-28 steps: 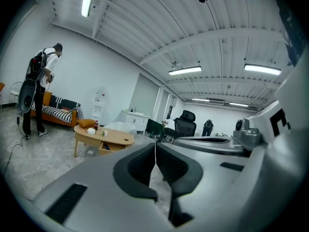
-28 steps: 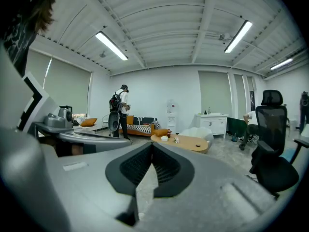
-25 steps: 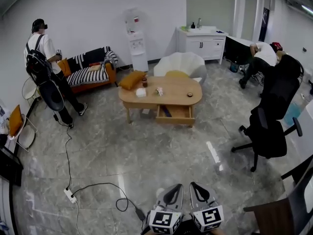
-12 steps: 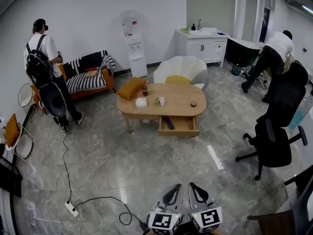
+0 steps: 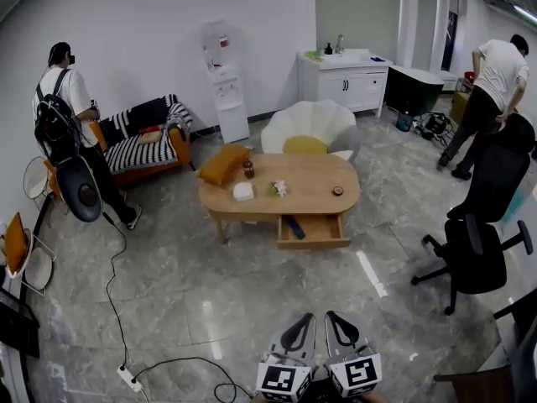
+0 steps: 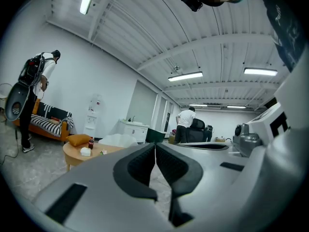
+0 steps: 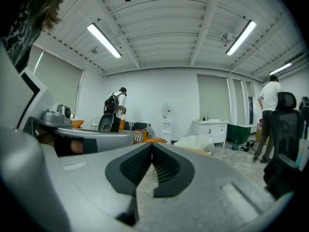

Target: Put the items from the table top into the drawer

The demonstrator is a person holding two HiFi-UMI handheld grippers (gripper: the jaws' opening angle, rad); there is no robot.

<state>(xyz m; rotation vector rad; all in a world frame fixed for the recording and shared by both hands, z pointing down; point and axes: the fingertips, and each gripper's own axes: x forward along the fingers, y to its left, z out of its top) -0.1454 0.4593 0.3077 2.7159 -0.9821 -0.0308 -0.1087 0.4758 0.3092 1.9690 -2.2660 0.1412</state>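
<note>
A wooden oval table (image 5: 310,175) stands mid-room, several steps ahead of me. On it are a small dark bottle (image 5: 248,169), a white box (image 5: 243,191), a small pinkish item (image 5: 279,189) and a dark round thing (image 5: 338,191). Its drawer (image 5: 315,234) hangs open at the front with a dark object (image 5: 294,227) inside. My left gripper (image 5: 294,334) and right gripper (image 5: 341,332) sit side by side at the bottom edge, both shut and empty. In the left gripper view the jaws (image 6: 155,147) meet, with the table (image 6: 72,151) far beyond. The right gripper (image 7: 151,148) is likewise shut.
An orange cushion (image 5: 222,164) lies on the table's left end. A white shell chair (image 5: 306,127) stands behind the table and a black office chair (image 5: 480,242) to the right. One person (image 5: 63,124) stands by the striped sofa (image 5: 147,141), another (image 5: 495,78) at far right. A cable and power strip (image 5: 130,379) lie on the floor.
Both grippers and my view have moved forward towards the table, which appears nearer. The person at the far right has straightened up from bending over.
</note>
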